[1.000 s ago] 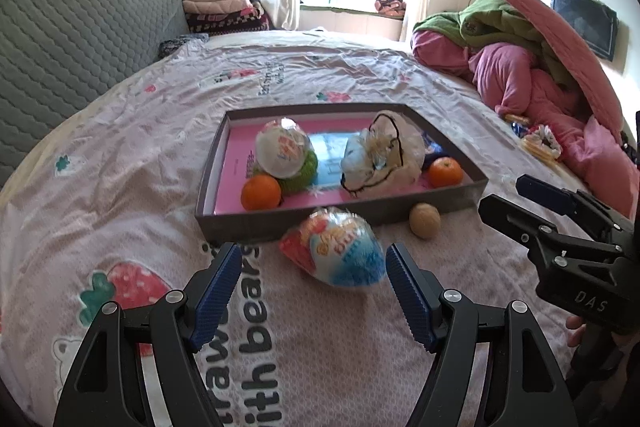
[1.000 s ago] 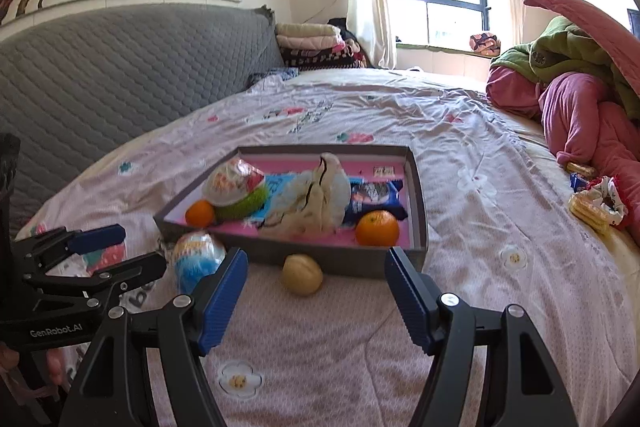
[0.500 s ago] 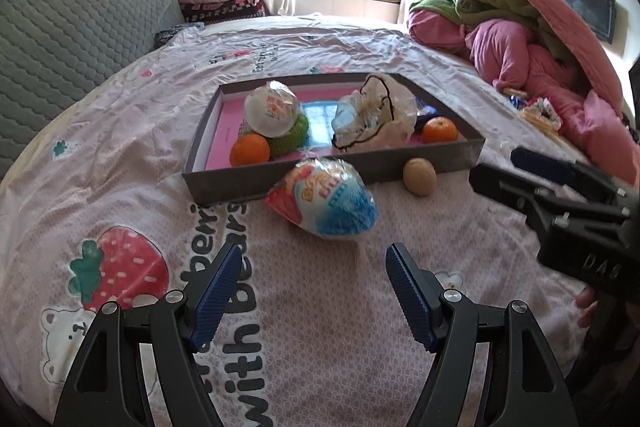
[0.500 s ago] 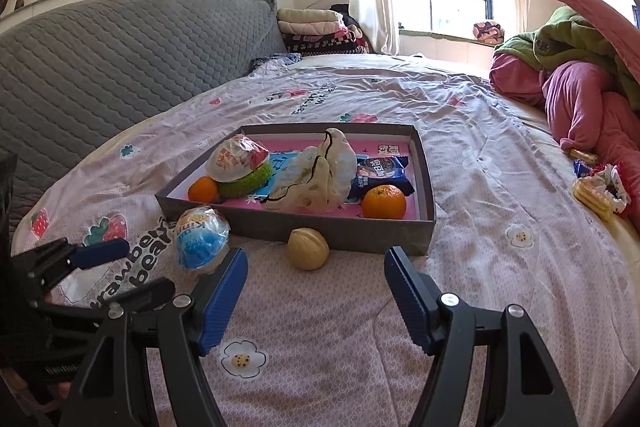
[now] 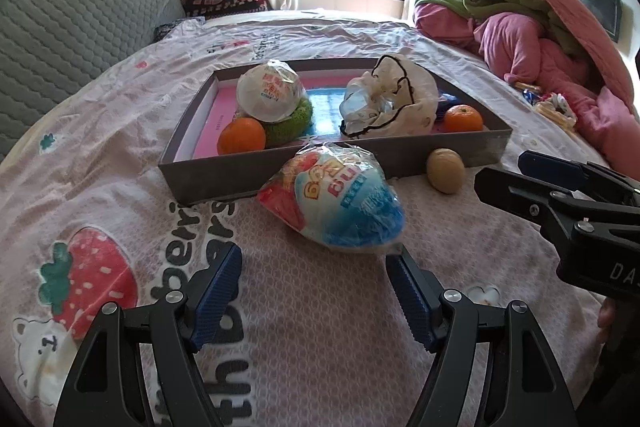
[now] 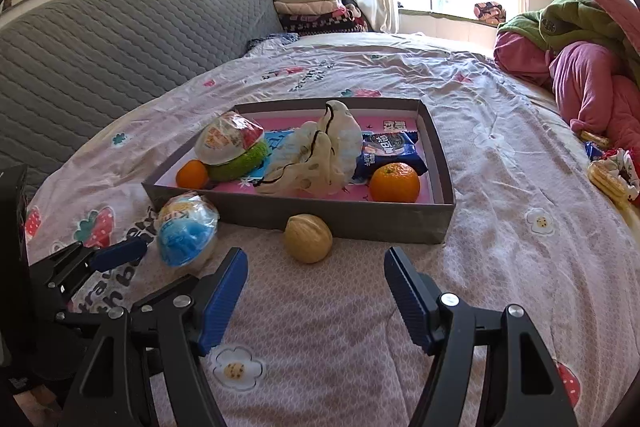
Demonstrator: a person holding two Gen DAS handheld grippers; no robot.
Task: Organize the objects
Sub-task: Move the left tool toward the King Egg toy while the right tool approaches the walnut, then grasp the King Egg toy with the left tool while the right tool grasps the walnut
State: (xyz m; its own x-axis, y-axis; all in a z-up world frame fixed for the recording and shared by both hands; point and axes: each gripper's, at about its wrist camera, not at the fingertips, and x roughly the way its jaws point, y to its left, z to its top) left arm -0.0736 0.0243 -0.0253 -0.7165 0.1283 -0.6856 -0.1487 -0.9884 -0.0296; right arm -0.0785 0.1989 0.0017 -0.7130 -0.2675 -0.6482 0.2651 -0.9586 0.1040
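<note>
A grey tray point(image 5: 240, 175) with a pink floor lies on the bed; it also shows in the right wrist view point(image 6: 360, 223). It holds two oranges point(image 5: 242, 141) point(image 6: 394, 182), a wrapped bun on a green ring point(image 5: 268, 95), a crumpled white bag point(image 5: 394, 99) and a blue snack packet point(image 6: 390, 151). A wrapped red-white-blue snack point(image 5: 336, 203) point(image 6: 186, 231) and a tan walnut point(image 5: 445, 171) point(image 6: 308, 238) lie on the sheet in front of the tray. My left gripper point(image 5: 314, 291) is open just short of the snack. My right gripper point(image 6: 316, 287) is open just short of the walnut.
A grey quilted headboard point(image 6: 120, 39) runs along the left. Pink and green bedding point(image 5: 540, 27) is piled at the right, with small packets point(image 6: 608, 175) beside it. Folded blankets point(image 6: 312, 7) lie under the window.
Both grippers have pulled back a little, then come closer to the snack and the walnut again. Both stay open; nothing on the bed has moved.
</note>
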